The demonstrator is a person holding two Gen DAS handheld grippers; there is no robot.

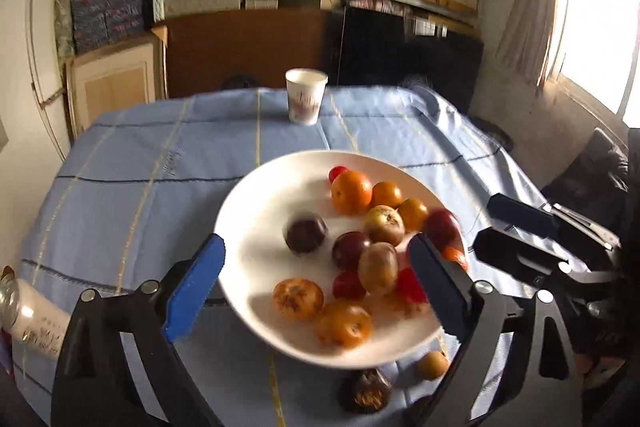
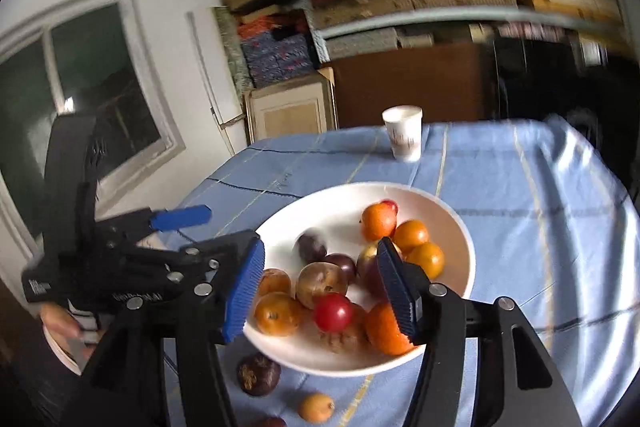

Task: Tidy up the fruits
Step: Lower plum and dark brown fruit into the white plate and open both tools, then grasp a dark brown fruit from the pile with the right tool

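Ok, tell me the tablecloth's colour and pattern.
The tablecloth is light blue with thin dark blue and yellowish lines forming large checks, clearest in the left wrist view.

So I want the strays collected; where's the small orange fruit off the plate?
The small orange fruit lies on the tablecloth before the white plate, beside the dark fruit.

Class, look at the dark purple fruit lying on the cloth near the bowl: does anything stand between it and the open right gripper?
Nothing visible does. The dark purple fruit lies on bare blue tablecloth beside the white bowl, below the open right gripper.
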